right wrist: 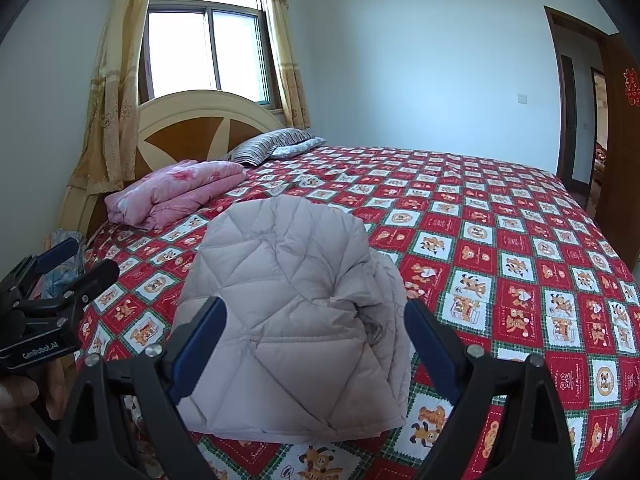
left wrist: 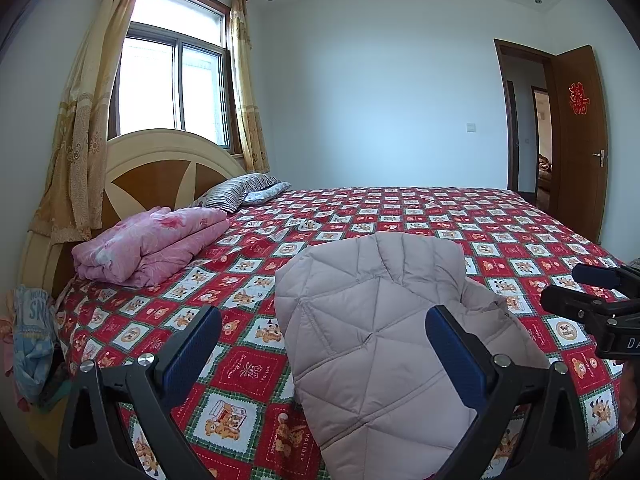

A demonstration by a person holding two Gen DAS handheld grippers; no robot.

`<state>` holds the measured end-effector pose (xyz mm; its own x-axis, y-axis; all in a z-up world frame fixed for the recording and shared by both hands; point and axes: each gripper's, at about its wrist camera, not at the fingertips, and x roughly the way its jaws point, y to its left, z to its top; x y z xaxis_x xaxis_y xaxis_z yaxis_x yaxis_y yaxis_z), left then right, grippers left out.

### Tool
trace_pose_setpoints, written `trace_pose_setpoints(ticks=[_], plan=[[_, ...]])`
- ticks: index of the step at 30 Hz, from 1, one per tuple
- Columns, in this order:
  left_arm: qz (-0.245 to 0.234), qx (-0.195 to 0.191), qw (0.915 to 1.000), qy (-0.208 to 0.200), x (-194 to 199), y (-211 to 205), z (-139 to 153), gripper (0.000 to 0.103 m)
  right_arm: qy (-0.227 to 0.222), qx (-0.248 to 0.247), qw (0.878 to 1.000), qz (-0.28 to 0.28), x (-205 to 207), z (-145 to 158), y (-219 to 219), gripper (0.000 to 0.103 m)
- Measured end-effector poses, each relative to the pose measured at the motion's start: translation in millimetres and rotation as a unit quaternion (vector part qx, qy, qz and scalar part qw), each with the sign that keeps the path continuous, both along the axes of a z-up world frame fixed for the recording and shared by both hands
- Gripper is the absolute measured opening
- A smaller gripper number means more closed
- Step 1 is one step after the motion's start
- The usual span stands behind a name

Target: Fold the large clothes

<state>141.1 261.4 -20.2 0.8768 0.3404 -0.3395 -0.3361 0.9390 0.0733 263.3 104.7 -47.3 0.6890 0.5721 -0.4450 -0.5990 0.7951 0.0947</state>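
Jacket position: the quilted grey-pink jacket point(right wrist: 296, 320) lies on the bed point(right wrist: 520, 248), near the front edge, already folded into a thick bundle.
Direction from right hand-held gripper: the right hand-held gripper point(right wrist: 316, 352) has the bundle directly at 12 o'clock, between its two blue pads point(right wrist: 200, 348). It looks closest to the jacket.
Direction from left hand-held gripper: for the left hand-held gripper point(left wrist: 324, 356) the bundle sits from 12 to 2 o'clock, more under the right-side pad.
Long axis: it runs from 6 toward 12 o'clock, away from both cameras, toward the far wall.
State of grippers: both are spread wide and hold nothing. I cannot tell whether any pad touches the cloth.
Jacket look: diamond stitching, puffy and soft. One open layered edge with a dark pocket of shadow shows at 3 o'clock of the bundle in the right wrist view.
Judgement: the fold seems almost finished; the loose right edge may spring open.
Other things: a folded pink blanket point(right wrist: 180, 192) lies at 10 o'clock, well apart, beside the headboard point(right wrist: 188, 120).
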Motion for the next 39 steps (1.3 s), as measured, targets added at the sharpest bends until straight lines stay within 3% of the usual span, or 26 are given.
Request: trace_pose_setpoints(ticks=[28,39], plan=[[0.001,0.0,1.0,0.002,1.0,2.3,1.3,0.102,-0.008,0.001,1.0,0.008,-2.4,6.7,-0.5,0.093],[0.022,-0.003,0.9998,-0.001,0.7,8.1,2.5,0.102,-0.006,-0.002,1.0,0.012,-4.1,4.0,1.0,0.093]])
